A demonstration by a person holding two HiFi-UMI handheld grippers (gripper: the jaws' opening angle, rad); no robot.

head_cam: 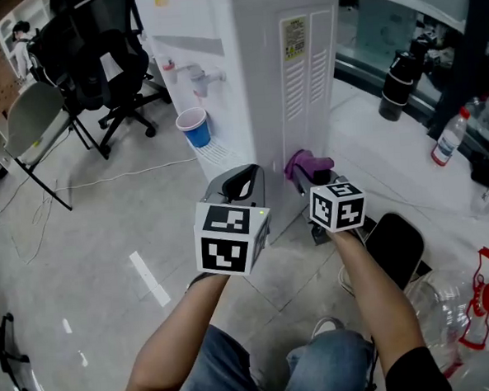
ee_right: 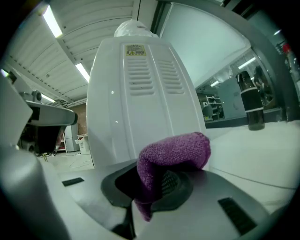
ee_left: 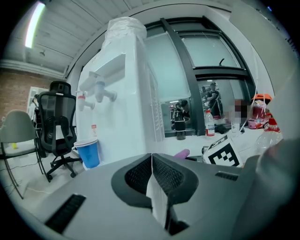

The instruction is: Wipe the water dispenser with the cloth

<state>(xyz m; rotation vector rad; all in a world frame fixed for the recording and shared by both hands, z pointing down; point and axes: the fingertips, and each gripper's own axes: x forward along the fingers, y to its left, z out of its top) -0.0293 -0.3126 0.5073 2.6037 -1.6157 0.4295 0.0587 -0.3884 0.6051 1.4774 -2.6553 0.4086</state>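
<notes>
Near side wall of water dispenser (head_cam: 291,80): purple cloth (ee_right: 174,152) pinched in right gripper (head_cam: 311,176), contact with wall not sure. Left gripper (ee_left: 151,174) jaws pressed together, nothing between. Judgement: wiping barely begun, almost whole surface left.

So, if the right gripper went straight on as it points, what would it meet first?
Probably the vented side panel of the tall white water dispenser; the purple terry cloth in the right gripper would touch first. Depth unclear.
</notes>
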